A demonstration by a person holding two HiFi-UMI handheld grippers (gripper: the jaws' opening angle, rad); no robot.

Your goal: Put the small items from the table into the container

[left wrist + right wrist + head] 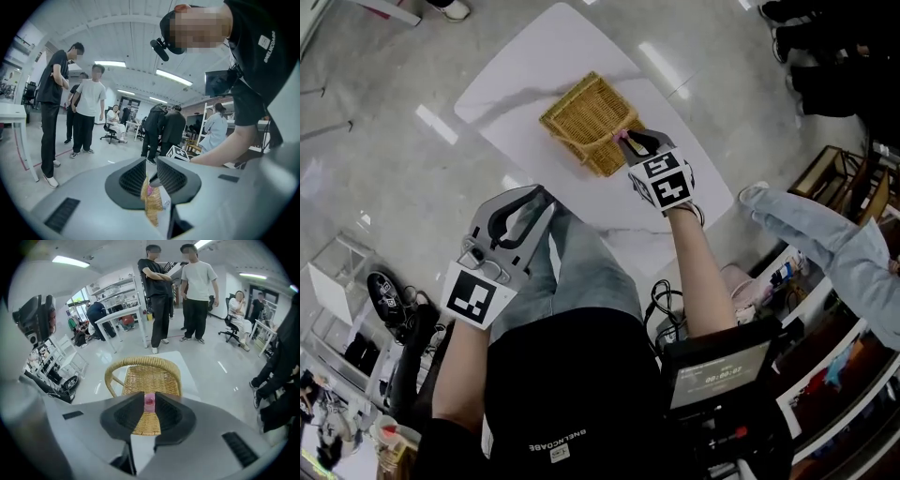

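A woven wicker basket (586, 117) stands on the white table (534, 66). My right gripper (630, 141) hangs over the basket's near right corner, shut on a small pink item (622, 136). In the right gripper view the pink item (149, 402) sits pinched between the jaws of the right gripper (149, 405), with the basket (140, 364) and its arched handle below. My left gripper (536, 197) is off the table's near edge, its jaws a narrow gap apart with nothing between them. In the left gripper view, the basket (152, 206) shows through the gap of the left gripper (150, 176).
A person's light-blue sleeve (825, 234) reaches in at the right beside cluttered shelves. A small screen (717, 375) hangs at my waist. Shoes (389, 295) lie on the shiny floor at the left. Several people (197, 291) stand beyond the table.
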